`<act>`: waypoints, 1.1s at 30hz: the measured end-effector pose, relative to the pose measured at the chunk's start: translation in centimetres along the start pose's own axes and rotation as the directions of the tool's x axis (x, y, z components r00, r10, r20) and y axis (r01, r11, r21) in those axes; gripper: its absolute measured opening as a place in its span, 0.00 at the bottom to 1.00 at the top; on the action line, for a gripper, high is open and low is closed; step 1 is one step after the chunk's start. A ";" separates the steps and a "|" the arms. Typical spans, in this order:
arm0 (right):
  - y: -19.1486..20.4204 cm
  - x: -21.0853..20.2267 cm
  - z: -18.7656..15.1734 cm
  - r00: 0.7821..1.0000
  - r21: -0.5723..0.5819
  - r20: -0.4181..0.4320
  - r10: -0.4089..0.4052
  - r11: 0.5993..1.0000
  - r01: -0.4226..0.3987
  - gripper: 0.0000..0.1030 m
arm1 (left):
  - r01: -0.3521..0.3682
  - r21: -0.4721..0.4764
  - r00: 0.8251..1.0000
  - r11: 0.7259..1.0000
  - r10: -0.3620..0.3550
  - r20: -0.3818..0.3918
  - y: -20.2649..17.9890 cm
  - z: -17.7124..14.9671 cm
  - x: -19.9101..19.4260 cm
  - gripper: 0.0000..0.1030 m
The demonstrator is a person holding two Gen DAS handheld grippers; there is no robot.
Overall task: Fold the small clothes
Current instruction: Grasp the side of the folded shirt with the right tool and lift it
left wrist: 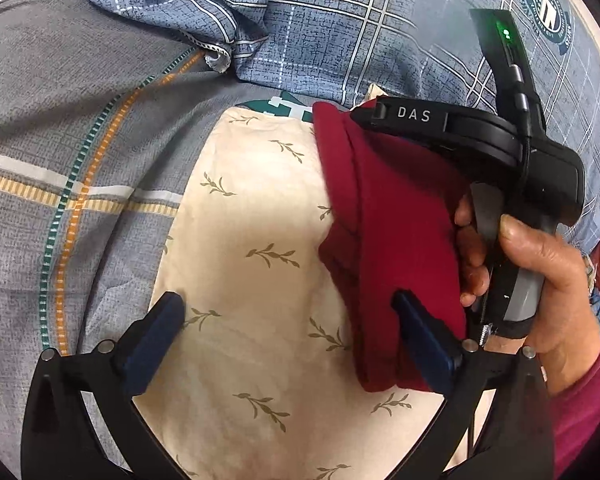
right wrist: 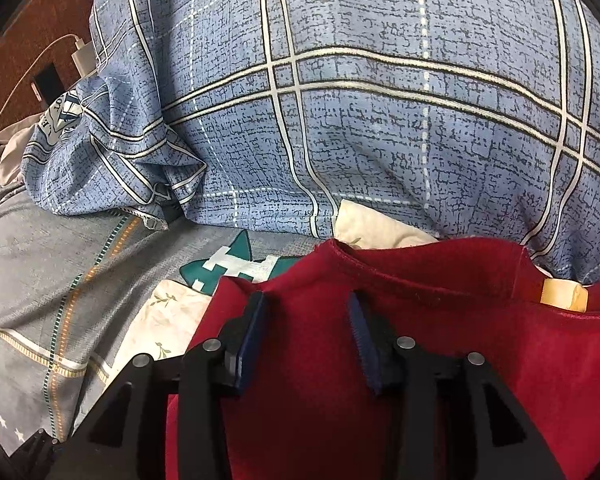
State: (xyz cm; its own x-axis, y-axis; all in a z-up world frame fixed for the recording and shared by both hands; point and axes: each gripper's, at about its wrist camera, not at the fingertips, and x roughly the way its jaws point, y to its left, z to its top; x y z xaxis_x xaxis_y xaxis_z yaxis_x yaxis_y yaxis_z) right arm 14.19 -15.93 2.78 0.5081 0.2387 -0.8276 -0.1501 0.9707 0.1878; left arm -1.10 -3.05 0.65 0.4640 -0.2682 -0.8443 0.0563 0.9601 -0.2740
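Bedding is filling the background, a cream cloth (left wrist: 260, 240) lying across the bed. Left gripper (left wrist: 288, 320) is hovering, jaws spread, beside the red garment (left wrist: 400, 220). Right gripper (right wrist: 308, 332), jaws parted, is resting on it. Soft, light and floppy; grip at a hem.

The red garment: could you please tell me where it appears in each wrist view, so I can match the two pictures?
Left wrist: the red garment lies right of centre, on the cream leaf-print cloth.
Right wrist: it fills the lower centre and right, under the tongs.
Shared landmark: the teal-and-white patch just beyond the cream cloth.
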 end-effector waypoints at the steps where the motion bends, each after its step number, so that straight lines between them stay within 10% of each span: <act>1: 0.0 0.0 -0.1 1.000 -0.001 -0.001 -0.001 1.000 0.001 0.45 | 0.000 0.002 1.000 1.000 0.000 0.002 0.0 0.0 0.0 1.00; 7: -0.1 -0.2 -0.1 1.000 0.013 -0.001 0.022 1.000 -0.022 0.48 | 0.012 -0.002 1.000 1.000 -0.012 0.003 0.2 -0.1 0.0 1.00; 11: -0.1 0.0 0.2 0.982 -0.010 -0.017 0.186 0.982 -0.186 0.98 | 0.031 -0.006 0.999 0.999 -0.031 -0.012 0.5 0.0 -0.1 1.00; 18: 3.2 0.7 -0.2 0.996 -0.185 -0.075 0.039 0.981 -0.052 0.99 | 0.040 0.002 0.999 0.999 -0.040 -0.016 0.7 0.2 0.1 1.00; 33: 3.4 -6.9 -0.6 0.981 -0.098 0.001 -0.194 0.976 0.193 0.97 | 0.083 0.012 0.997 0.996 -0.083 -0.006 1.6 0.0 -0.4 1.00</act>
State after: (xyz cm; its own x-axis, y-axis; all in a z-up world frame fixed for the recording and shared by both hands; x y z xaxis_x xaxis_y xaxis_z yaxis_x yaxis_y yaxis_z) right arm 9.65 -14.34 8.82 0.5281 0.0460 -0.8479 -0.1315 0.9909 -0.0282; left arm -1.24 -1.41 0.55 0.4528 -0.3472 -0.8212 0.1056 0.9355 -0.3373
